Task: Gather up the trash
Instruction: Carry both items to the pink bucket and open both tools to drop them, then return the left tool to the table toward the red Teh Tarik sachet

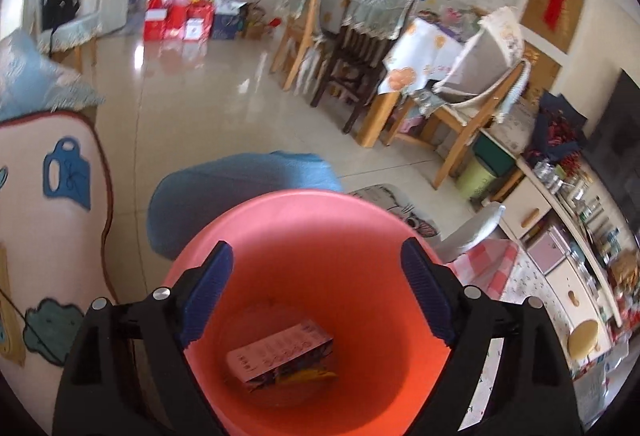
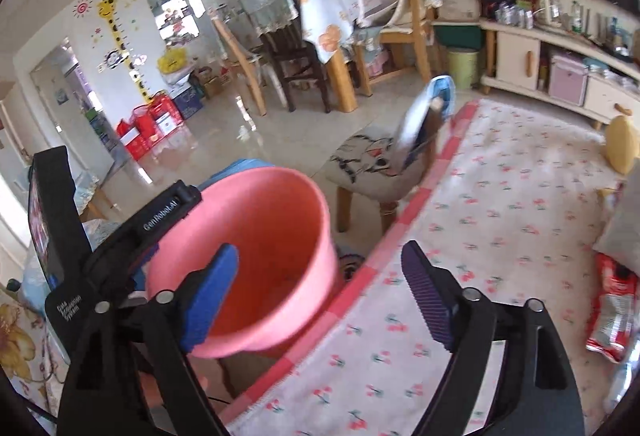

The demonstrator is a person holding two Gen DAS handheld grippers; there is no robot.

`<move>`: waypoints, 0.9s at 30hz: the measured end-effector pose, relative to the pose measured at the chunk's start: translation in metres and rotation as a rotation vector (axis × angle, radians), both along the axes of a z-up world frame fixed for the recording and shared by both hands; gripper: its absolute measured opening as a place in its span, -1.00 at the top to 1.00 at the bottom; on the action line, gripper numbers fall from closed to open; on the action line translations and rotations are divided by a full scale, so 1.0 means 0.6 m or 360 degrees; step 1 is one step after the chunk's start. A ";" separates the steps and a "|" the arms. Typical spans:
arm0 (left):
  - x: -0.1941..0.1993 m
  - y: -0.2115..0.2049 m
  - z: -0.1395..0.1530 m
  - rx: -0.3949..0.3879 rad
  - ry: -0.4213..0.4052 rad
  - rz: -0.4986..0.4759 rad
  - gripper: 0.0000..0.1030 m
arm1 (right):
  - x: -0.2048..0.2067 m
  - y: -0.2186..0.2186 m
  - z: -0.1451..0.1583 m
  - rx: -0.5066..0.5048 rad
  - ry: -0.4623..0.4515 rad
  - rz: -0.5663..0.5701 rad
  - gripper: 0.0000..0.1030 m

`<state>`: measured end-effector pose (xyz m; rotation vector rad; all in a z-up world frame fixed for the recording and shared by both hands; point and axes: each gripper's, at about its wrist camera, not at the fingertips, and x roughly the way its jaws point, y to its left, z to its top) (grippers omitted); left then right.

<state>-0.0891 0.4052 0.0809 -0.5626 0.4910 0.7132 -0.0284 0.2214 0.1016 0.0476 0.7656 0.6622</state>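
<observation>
Both tools hang over the pink bucket (image 1: 304, 276) with nothing in them: the left hand-held gripper (image 1: 318, 296) has its blue pads spread wide right above the bucket's mouth, a small printed box (image 1: 280, 354) and a wrapper lying at the bottom, while the right hand-held gripper (image 2: 322, 298) is released too, bucket rim just to its left. The next piece of trash looks to be the red snack bag (image 2: 610, 310), crumpled on the cherry-print cloth (image 2: 500, 216) covering the surface, off to the right gripper's right, its length running away from the camera, so the right hand is plainly the nearer one
</observation>
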 end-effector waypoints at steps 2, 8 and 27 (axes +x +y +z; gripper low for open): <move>0.007 -0.024 0.010 0.0077 -0.0041 -0.0077 -0.68 | -0.011 -0.030 0.001 -0.0029 -0.0042 -0.0053 -0.74; 0.030 -0.089 0.033 0.0301 -0.0082 -0.0326 -0.71 | -0.042 -0.117 0.001 -0.0118 -0.0183 -0.0159 -0.75; 0.058 -0.239 0.038 0.0446 -0.0102 -0.0867 -0.71 | -0.159 -0.340 0.002 -0.0168 -0.0490 -0.0583 -0.86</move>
